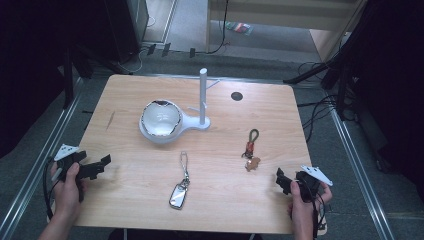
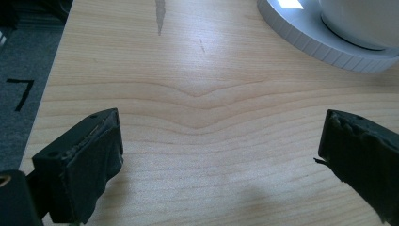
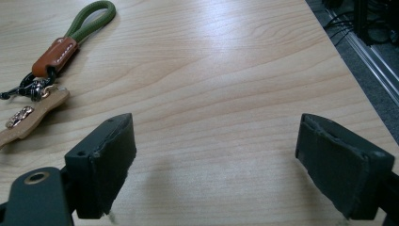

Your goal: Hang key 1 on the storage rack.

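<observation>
The high view looks forward and down from above the person's edge, taking in the whole wooden tabletop (image 1: 220,200) and the floor beyond at 12 o'clock. The left gripper view rides low and close behind the left claw (image 2: 221,155), seen in the high view at 8 o'clock (image 1: 97,167), facing toward 1 o'clock; both catch the white ribbed base (image 2: 320,42) under the bowl (image 1: 160,120). The right gripper view sits just as low behind the right claw (image 3: 216,160), at 4 o'clock in the high view (image 1: 281,181), facing 11 o'clock; both share the green-looped keychain (image 3: 51,52) near 3 o'clock (image 1: 251,145).
</observation>
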A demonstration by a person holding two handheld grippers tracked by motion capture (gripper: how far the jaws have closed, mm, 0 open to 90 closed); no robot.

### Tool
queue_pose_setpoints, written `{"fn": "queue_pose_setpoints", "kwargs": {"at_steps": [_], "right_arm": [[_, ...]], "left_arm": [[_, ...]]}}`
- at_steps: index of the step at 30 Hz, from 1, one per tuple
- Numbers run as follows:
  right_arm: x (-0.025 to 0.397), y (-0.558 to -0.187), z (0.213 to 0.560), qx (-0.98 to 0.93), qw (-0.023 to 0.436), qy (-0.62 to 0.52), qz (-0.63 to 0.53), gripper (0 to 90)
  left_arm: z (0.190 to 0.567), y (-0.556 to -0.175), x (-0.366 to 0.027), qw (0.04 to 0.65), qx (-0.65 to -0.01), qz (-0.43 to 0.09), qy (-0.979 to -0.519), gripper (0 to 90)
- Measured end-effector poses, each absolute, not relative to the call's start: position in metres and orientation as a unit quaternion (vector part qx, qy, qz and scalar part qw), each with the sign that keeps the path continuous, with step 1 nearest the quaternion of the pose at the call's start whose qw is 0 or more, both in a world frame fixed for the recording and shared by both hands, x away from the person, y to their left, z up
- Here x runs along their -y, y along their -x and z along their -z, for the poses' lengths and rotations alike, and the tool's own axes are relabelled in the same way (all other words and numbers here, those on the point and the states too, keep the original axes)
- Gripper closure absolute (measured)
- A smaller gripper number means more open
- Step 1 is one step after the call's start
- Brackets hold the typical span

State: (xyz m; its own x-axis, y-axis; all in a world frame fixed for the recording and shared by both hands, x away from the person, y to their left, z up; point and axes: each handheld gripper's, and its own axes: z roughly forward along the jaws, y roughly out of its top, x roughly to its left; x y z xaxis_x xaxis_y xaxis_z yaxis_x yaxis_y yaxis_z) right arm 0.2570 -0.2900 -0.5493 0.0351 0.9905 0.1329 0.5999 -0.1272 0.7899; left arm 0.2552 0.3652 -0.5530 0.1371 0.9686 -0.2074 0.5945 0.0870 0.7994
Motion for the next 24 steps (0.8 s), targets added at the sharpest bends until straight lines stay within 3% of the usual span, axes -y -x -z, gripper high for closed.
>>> {"fn": "queue_pose_setpoints", "kwargs": {"at_steps": [8,13,24], "right_arm": [[0.290,-0.253,0.546,-0.599,0.294,-0.654,-0.356,12.7],[0.293,-0.250,0.536,-0.608,0.262,-0.654,-0.366,13.7],[0.275,-0.260,0.529,-0.655,0.244,-0.633,-0.332,13.8]], "left_arm": [[0.553,-0.255,-0.366,0.408,-0.615,-0.229,-0.635,0.7],[0.553,-0.255,-0.367,0.409,-0.615,-0.228,-0.634,0.7],[0.553,-0.255,-0.366,0.410,-0.613,-0.230,-0.636,0.7]]}}
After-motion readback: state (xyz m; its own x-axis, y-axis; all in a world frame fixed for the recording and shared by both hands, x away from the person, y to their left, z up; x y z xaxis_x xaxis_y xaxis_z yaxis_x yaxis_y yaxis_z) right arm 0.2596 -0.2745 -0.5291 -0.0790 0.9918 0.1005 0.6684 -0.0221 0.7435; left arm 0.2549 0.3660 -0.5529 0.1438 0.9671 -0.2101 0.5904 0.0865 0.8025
